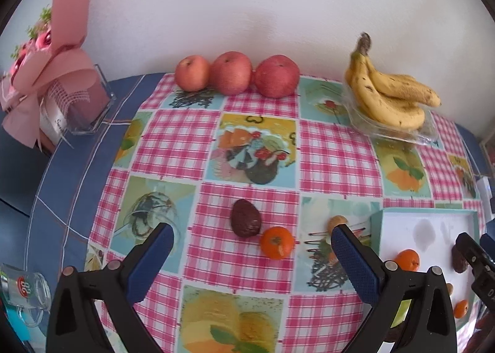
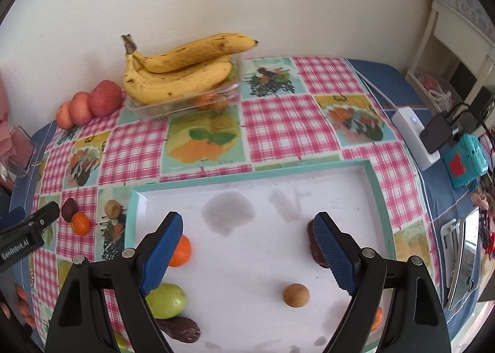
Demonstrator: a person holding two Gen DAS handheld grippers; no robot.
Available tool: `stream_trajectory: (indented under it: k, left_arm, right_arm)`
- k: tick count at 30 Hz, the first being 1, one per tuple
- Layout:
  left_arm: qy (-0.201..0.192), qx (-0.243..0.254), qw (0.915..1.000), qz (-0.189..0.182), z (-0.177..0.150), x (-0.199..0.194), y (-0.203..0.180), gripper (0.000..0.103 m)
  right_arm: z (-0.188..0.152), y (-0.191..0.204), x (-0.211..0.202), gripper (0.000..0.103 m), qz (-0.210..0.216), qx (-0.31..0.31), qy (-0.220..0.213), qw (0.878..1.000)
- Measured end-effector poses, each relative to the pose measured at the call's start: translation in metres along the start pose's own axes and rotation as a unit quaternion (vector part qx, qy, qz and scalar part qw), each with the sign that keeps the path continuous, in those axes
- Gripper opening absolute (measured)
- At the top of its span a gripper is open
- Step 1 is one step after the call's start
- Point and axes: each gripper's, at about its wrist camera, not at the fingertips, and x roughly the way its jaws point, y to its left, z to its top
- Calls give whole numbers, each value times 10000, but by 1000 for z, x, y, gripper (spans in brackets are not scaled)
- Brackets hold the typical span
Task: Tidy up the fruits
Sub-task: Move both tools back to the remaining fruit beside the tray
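Your left gripper (image 1: 252, 255) hung wide open and held nothing; the dark avocado (image 1: 246, 218) and an orange (image 1: 277, 242) touching it at its 4 o'clock lay on the checked tablecloth (image 1: 173, 139) between the fingertips, just ahead. Your right gripper (image 2: 247, 244) was spread wide too (nothing in it) over the white tray (image 2: 256, 260). A small brown fruit (image 2: 296, 295) sat between its fingers, another orange (image 2: 181, 250) behind the left finger at 9 o'clock.

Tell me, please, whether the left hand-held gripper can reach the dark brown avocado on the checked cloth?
Probably yes. The left hand-held gripper is open, and the dark brown avocado lies just ahead between its fingers. Only the small orange tangerine touching the avocado's right side might get nudged.
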Motion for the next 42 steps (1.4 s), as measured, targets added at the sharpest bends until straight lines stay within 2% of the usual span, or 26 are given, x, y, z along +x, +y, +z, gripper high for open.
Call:
stream_trajectory:
  k: [5, 8, 14, 19, 22, 27, 30, 34, 37, 39, 42]
  left_arm:
    - [25, -214, 9996, 168, 0, 4, 26, 103]
    - [69, -513, 9985, 169, -1, 7, 48, 103]
    - [98, -1268, 9919, -65, -3, 10, 92, 103]
    - [53, -1500, 9885, -189, -3, 10, 107, 103]
    - [-72, -1542, 9873, -383, -1, 10, 108, 103]
    - [-144, -1529, 9870, -470, 6, 18, 100, 103]
    - [-150, -1737, 9831, -552, 7, 27, 101, 102]
    - [28, -1755, 9830, -538, 6, 50, 97, 101]
    - [225, -1738, 9821, -685, 3, 65, 90, 93]
    - [334, -1733, 9809, -819, 1, 73, 84, 89]
    - [484, -1615, 9813, -926, -1, 83, 72, 82]
  right_arm:
    - [1, 22, 0, 87, 168, -114, -56, 9998]
    - [0, 42, 2, 87, 247, -324, -53, 9992]
    - [-2, 77, 4, 87, 578, -514, -91, 9970]
    - [-4, 106, 5, 87, 786, -727, -118, 9942]
    - [-4, 119, 6, 87, 938, -735, -152, 9928]
    - [-2, 136, 5, 87, 1079, -902, -285, 9897]
    - [1, 140, 9, 87, 1226, -831, -344, 9884]
    - [3, 148, 31, 87, 1209, -897, -225, 9883]
    - [2, 149, 49, 87, 1219, -878, -59, 9886]
    - [0, 151, 56, 82, 1230, -901, 12, 9883]
    - [-2, 158, 66, 68, 1199, -1056, 59, 9871]
